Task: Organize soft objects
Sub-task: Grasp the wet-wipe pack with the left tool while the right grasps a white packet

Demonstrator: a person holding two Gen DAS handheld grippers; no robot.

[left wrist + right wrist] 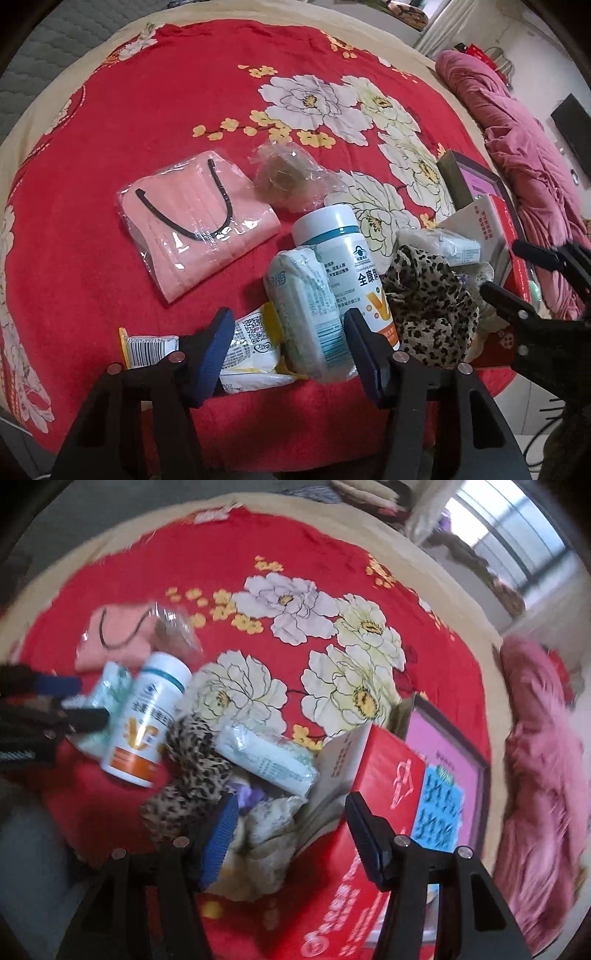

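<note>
On the red flowered blanket point(147, 110) lie a pink mask pack point(195, 221), a clear bag with something brown point(288, 177), a white vitamin bottle point(343, 266), a pale tissue pack point(306, 314), a yellow-white wipes pack point(251, 354) and a leopard-print cloth point(428, 306). My left gripper point(291, 354) is open, its jaws either side of the tissue pack's near end. My right gripper point(288, 834) is open and empty above a red box point(384, 775) holding pale cloth point(266, 834), a second tissue pack point(266, 757) and the leopard cloth point(195, 760). It also shows in the left wrist view point(517, 273).
A framed pink picture point(450, 760) lies behind the red box. A pink quilt point(524, 162) is heaped along the bed's right edge. The floor shows beyond the near edge of the bed point(532, 417).
</note>
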